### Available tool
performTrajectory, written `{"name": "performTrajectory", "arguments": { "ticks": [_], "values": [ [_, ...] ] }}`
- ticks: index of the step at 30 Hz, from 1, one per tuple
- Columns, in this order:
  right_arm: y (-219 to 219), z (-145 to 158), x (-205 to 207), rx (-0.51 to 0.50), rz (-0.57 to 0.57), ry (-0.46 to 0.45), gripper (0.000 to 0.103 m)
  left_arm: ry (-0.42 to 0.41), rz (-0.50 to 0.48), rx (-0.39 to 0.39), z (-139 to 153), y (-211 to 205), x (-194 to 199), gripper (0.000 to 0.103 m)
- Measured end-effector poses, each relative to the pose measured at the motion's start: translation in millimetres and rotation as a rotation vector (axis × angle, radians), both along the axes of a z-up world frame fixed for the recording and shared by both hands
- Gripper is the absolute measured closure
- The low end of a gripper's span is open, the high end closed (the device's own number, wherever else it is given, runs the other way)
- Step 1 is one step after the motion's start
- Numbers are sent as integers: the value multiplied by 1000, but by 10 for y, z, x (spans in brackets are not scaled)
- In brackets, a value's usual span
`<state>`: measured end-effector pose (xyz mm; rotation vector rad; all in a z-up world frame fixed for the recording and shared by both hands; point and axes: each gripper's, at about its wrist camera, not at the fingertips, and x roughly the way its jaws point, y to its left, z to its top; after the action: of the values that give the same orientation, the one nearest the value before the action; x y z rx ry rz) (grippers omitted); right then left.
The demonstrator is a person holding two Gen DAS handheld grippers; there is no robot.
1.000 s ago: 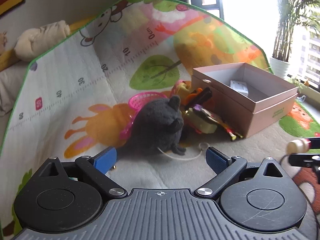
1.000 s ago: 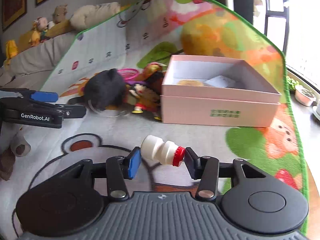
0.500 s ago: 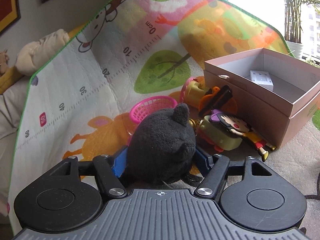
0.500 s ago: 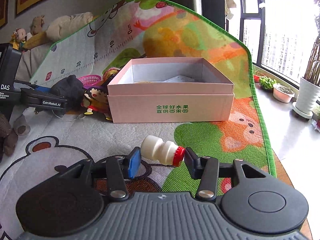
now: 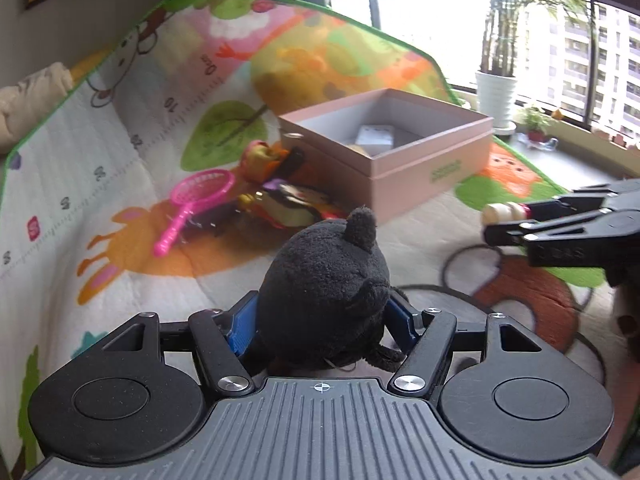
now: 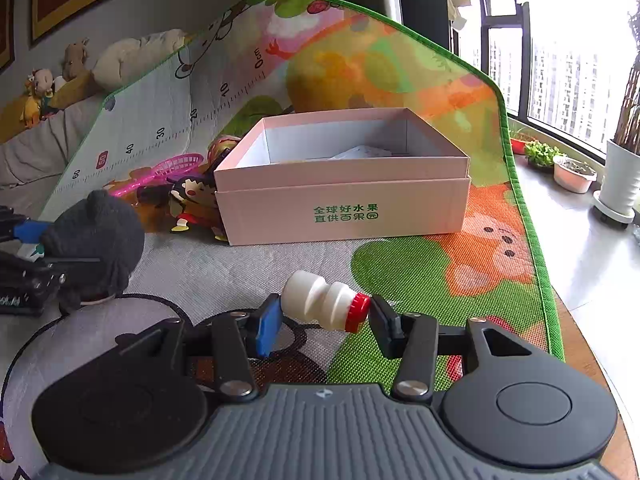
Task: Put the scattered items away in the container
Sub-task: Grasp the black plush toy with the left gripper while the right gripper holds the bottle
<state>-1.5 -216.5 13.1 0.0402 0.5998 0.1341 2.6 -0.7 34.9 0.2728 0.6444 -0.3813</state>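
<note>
Both jaws are squeezed tight: the left gripper hugs the soft black plush toy, the right gripper the small white plastic bottle. Lift each over the pink cardboard box wall before letting go.

The mat lies bare between both grippers and the pink box — open ground to its front wall. The box's top is uncovered, but a heap of toys and a pink net crowd its left side.
</note>
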Motion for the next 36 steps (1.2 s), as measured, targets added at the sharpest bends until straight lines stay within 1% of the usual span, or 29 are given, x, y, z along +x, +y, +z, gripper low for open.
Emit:
{"name": "performTrajectory", "arguments": {
  "ticks": [2,5,8,11,13,16,19,21,24,27,31,32,36],
  "values": [
    [-3,-1,1,1,0,0,56,30,-33,-15,-41,-60,-112,31],
    [-4,-3,0,0,-2,2,56,25,-61,-9,-73,-135,-247,30],
    [-3,-4,-1,-2,-2,3,56,38,-79,-38,-55,-133,-303,29],
    [2,-7,0,-5,-2,4,56,36,-91,-49,-46,-133,-320,23],
    [10,-6,2,-11,-5,6,56,41,-92,-51,-59,-142,-305,16],
    [26,1,-11,-26,-6,14,56,43,-100,-53,-79,-162,-295,12],
    [46,-24,-62,-28,16,47,56,41,-106,-48,-103,-169,-296,9],
    [64,-27,-137,-45,29,44,56,35,-97,-38,-121,-146,-296,9],
    [68,-14,-242,-46,50,47,56,27,-57,-29,-129,-62,-280,8],
    [70,-11,-338,-40,69,48,56,20,-14,-30,-117,53,-254,5],
    [99,-7,-440,-56,79,40,56,9,15,-23,-95,158,-253,4],
    [105,-10,-463,-59,82,38,55,7,17,-18,-92,173,-261,4],
    [120,-31,-532,-76,87,28,40,24,-2,10,-103,236,-284,4]
  ]
}}
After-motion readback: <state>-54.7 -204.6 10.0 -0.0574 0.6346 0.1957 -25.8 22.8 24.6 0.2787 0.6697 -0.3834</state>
